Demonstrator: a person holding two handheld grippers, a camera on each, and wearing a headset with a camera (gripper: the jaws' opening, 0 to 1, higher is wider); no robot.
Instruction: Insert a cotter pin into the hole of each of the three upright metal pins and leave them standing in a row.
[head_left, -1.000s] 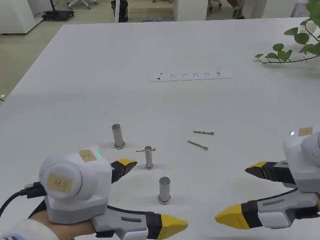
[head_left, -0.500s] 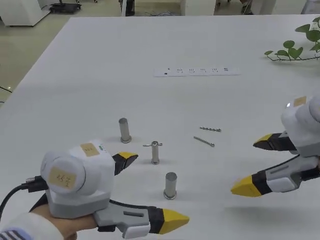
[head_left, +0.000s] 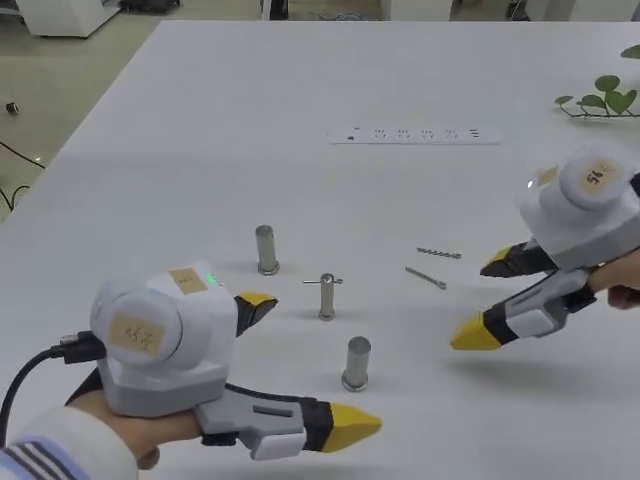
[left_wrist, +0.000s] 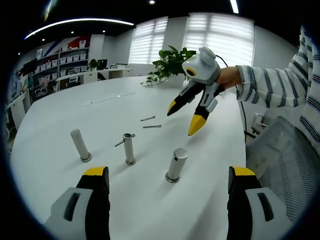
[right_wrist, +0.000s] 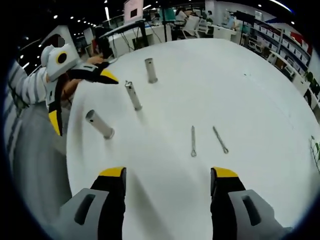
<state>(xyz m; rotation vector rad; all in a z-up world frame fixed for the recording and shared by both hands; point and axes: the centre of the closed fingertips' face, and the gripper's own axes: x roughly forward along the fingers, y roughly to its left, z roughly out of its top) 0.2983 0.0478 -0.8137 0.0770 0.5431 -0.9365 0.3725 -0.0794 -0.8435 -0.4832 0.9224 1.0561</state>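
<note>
Three upright metal pins stand on the white table: the far pin, the middle pin with a cotter pin through its top, and the near pin. Two loose cotter pins lie to their right, one loose cotter pin just ahead of my right jaws. My left gripper is open at the near left, short of the pins. Over on the right, my right gripper is open, hovering close to the loose cotter pins.
A white power strip lies flat further back on the table. A leafy plant reaches in at the far right edge. A black cable trails from my left gripper at the near left.
My right gripper has risen and moved forward and left toward the loose cotter pins. The left gripper has stayed roughly in place. The head camera has shifted.
</note>
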